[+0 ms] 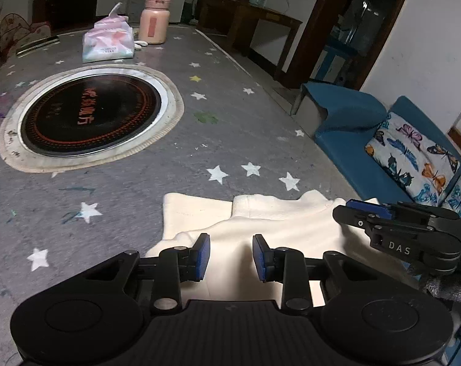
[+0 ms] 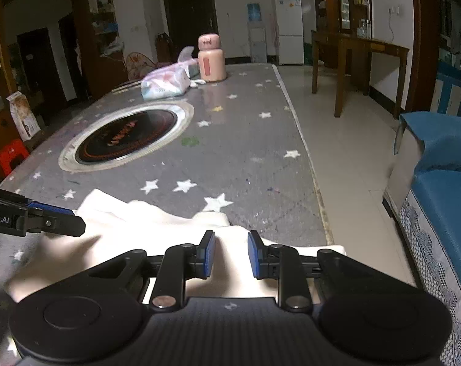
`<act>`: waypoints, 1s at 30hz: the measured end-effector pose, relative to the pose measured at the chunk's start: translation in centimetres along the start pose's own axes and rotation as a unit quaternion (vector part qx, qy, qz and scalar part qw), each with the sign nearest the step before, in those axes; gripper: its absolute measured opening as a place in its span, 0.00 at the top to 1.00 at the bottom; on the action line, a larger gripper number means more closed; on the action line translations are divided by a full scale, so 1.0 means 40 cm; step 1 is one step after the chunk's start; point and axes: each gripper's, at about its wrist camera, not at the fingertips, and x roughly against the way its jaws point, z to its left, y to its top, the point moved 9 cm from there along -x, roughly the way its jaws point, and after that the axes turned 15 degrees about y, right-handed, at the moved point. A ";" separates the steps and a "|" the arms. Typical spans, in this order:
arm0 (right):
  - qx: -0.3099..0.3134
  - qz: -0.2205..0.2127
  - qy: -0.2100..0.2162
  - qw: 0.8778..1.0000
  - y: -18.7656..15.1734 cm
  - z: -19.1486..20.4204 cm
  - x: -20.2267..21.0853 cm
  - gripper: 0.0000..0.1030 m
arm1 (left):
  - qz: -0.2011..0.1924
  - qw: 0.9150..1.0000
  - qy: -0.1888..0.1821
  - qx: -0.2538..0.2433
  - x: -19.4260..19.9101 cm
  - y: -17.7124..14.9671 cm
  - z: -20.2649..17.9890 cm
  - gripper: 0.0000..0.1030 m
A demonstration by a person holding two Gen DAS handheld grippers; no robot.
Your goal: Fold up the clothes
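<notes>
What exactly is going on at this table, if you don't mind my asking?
A person with a gripper in each hand is folding a cream garment on the star-patterned table. The left gripper and right gripper hover over the cloth near the table's near edge, jaws apart and gripping nothing. A pink flask and a tissue pack stand at the far end.

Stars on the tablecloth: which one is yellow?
The yellow star sits just right of the round cooktop, toward the pink bottle; every other star is white.
</notes>
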 end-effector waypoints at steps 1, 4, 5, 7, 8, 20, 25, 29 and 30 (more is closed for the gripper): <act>-0.003 0.004 -0.002 1.000 -0.006 -0.005 -0.008 0.79 | 0.003 1.000 0.002 -0.001 -0.009 -0.002 -0.002 0.68; -0.007 0.003 -0.001 1.000 -0.011 -0.012 -0.014 0.79 | 0.012 1.000 0.005 0.001 -0.033 -0.009 -0.002 0.68; -0.006 0.002 -0.001 1.000 -0.011 -0.012 -0.011 0.79 | 0.010 1.000 0.006 0.001 -0.034 -0.008 -0.003 0.68; -0.005 0.002 -0.001 1.000 -0.009 -0.011 0.001 0.78 | 0.007 1.000 0.007 -0.001 -0.028 -0.005 -0.004 0.68; -0.005 0.000 0.000 1.000 -0.008 -0.009 0.010 0.78 | 0.003 1.000 0.008 -0.003 -0.023 -0.004 -0.006 0.68; -0.008 -0.021 0.006 1.000 -0.097 0.042 0.189 0.78 | -0.008 1.000 0.023 -0.017 -0.049 0.004 -0.029 0.70; 0.001 -0.022 -0.007 1.000 -0.140 0.060 0.222 0.78 | -0.007 1.000 0.021 -0.011 -0.047 0.006 -0.027 0.70; 0.003 -0.010 -0.016 1.000 -0.183 0.063 0.227 0.78 | -0.015 1.000 0.021 -0.005 -0.031 0.007 -0.020 0.69; 0.002 -0.008 -0.019 1.000 -0.191 0.062 0.228 0.78 | -0.017 1.000 0.021 -0.005 -0.025 0.007 -0.018 0.69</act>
